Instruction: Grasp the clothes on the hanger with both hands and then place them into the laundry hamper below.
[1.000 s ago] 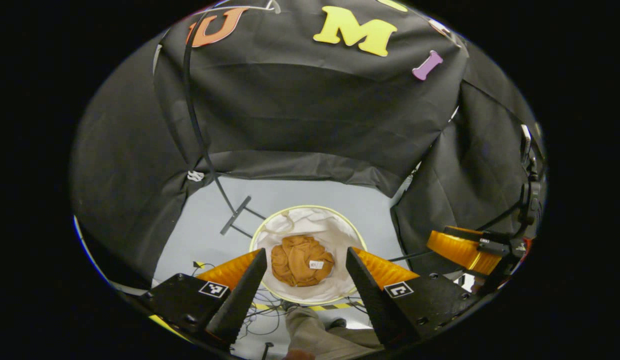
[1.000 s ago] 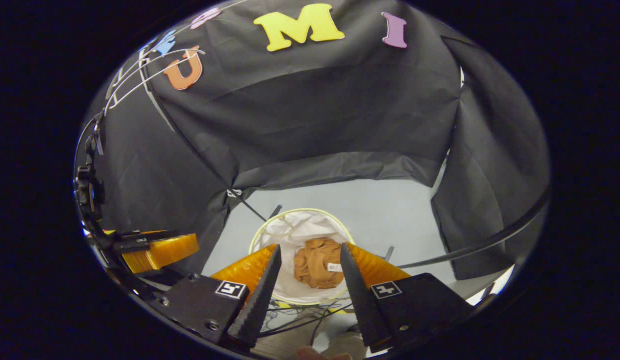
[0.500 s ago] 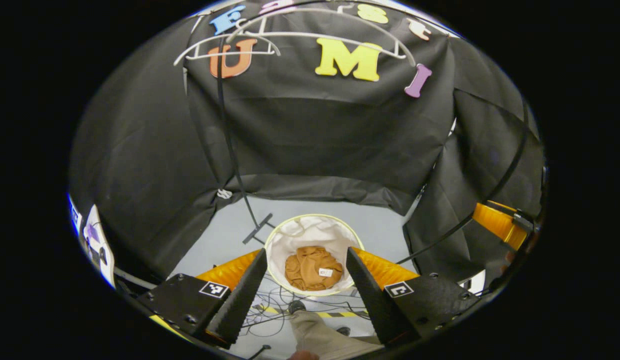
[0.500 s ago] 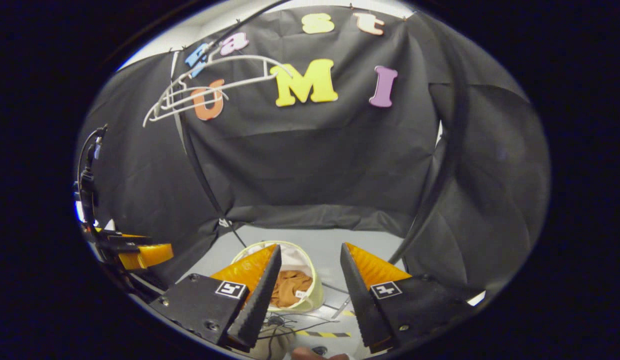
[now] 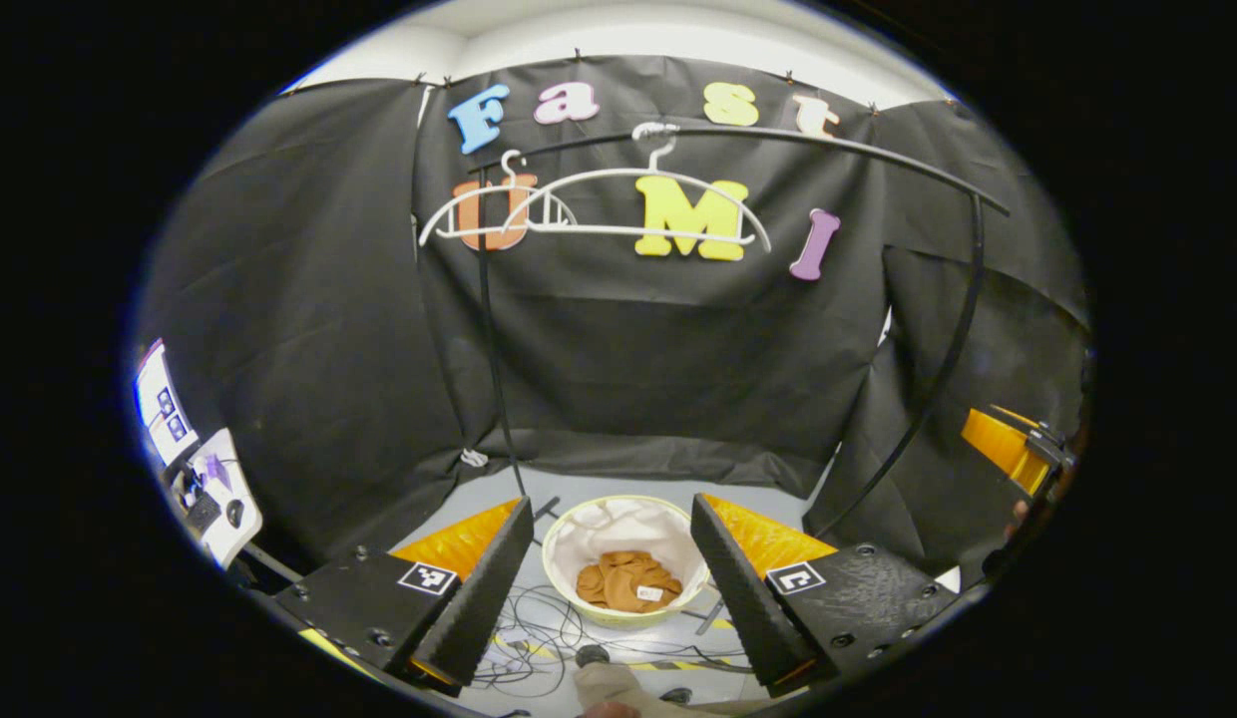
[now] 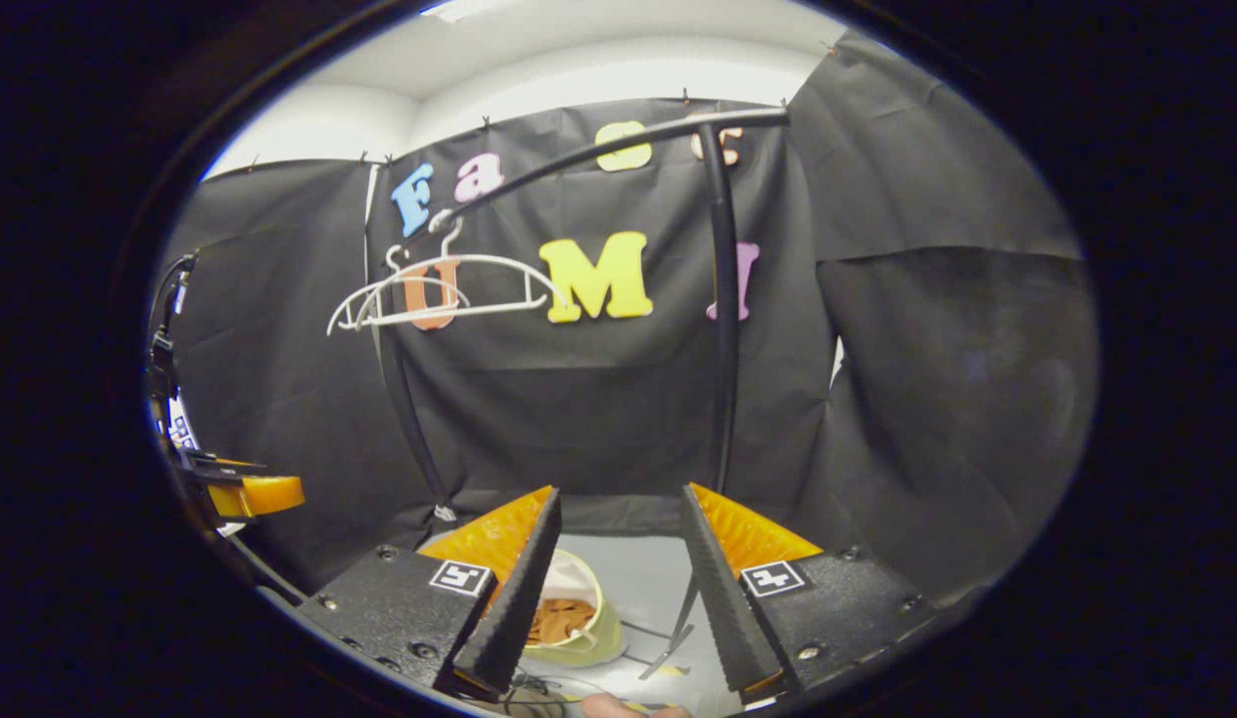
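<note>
The black clothes rail [image 5: 938,189] arches across the booth ahead of me, with two bare white hangers [image 5: 599,204] hooked on its bar. Below it, on the grey floor [image 5: 579,494], sits the round laundry hamper [image 5: 569,573] with its white lining, and the orange-brown clothes [image 5: 626,583] lie crumpled inside it. My left claw [image 5: 611,563] hangs above with its jaws apart, holding nothing. My right claw [image 6: 614,563] is likewise spread and empty, the hamper low between its fingers [image 6: 514,608]. Loose cables [image 5: 524,648] trail by the hamper.
</note>
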`<state>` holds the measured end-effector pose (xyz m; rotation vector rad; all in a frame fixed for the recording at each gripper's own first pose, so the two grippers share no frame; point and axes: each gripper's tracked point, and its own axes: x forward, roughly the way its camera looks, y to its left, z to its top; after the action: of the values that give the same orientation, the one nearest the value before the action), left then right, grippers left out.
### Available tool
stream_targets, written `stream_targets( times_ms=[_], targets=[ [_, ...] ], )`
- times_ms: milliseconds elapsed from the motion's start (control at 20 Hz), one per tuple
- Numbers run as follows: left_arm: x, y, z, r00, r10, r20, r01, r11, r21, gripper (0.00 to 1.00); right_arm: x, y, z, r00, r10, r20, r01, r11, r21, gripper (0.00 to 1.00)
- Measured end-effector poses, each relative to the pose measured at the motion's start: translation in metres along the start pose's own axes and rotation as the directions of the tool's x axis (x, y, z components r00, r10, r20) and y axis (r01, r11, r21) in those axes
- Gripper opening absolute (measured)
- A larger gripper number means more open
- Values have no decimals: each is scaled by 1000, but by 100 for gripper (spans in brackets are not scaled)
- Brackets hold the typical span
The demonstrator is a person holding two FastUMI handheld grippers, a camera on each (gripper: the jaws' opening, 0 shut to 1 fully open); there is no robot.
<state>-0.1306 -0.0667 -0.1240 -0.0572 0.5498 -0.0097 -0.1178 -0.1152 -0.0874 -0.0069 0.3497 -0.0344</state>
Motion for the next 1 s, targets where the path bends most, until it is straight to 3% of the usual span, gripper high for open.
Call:
stream_targets(
  times_ms=[50,200,350,500,650,800,1000],
  targets=[
    [-6,0,4,1000,2,13,-2,1000,4,100,-5,0,7,1000,-3,19,3,1000,-6,77],
    [-16,5,13,999,12,46,-12,1000,11,92,-15,-7,21,998,-28,64,30,999,-29,80],
    [-28,7,24,994,17,104,-16,1000,-8,95,-34,-11,46,992,-43,122,45,999,-17,80],
    [-47,11,60,975,13,222,-12,1000,-9,94,-59,-15,90,966,-57,253,62,998,-13,80],
    [-80,20,95,929,3,371,-2,1000,-3,92,-83,-8,122,924,-47,379,56,998,-13,80],
    [-108,33,121,863,0,505,-6,1000,11,95,-102,10,142,887,-7,462,20,1000,-22,80],
    [-131,42,139,794,-2,608,-31,999,43,99,-129,26,163,832,45,554,-29,999,-37,79]
  ],
)
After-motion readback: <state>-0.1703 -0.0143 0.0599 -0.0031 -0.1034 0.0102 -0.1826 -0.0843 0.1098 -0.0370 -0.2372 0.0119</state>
